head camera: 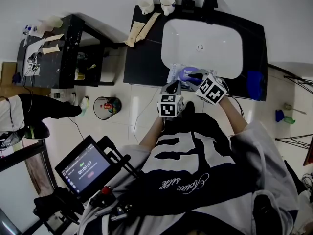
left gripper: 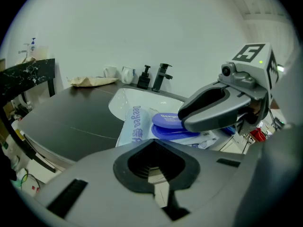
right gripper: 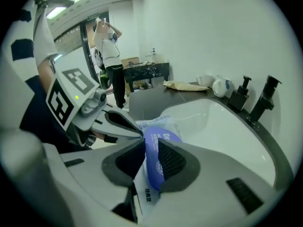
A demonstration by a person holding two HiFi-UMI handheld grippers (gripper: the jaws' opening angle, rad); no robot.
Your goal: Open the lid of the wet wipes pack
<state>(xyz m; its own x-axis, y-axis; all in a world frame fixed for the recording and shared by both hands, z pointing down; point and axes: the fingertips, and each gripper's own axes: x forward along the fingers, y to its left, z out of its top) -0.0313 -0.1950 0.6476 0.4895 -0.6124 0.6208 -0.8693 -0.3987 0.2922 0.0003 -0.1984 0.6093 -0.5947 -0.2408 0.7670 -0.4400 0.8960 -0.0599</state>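
The wet wipes pack (head camera: 177,74), white film with blue print, lies at the front edge of the black counter (head camera: 142,62), beside the basin. Its round blue lid (right gripper: 159,140) stands tilted up, and my right gripper (right gripper: 151,161) is shut on it, one pad on each face. In the left gripper view the lid (left gripper: 169,120) sits slightly raised over its blue base, under the right gripper (left gripper: 191,121). My left gripper (left gripper: 154,144) is shut, its tips meeting on the near edge of the pack (left gripper: 135,124). The right gripper view shows the left gripper (right gripper: 136,131) touching the pack (right gripper: 163,123).
A white basin (head camera: 200,45) fills the counter's middle, with a black tap (head camera: 188,1) and two cups (head camera: 145,4) behind it. A paper bag (head camera: 139,31) lies at the back left. A black side table (head camera: 58,53) and a bin (head camera: 106,106) stand left. Another person (right gripper: 110,56) stands farther off.
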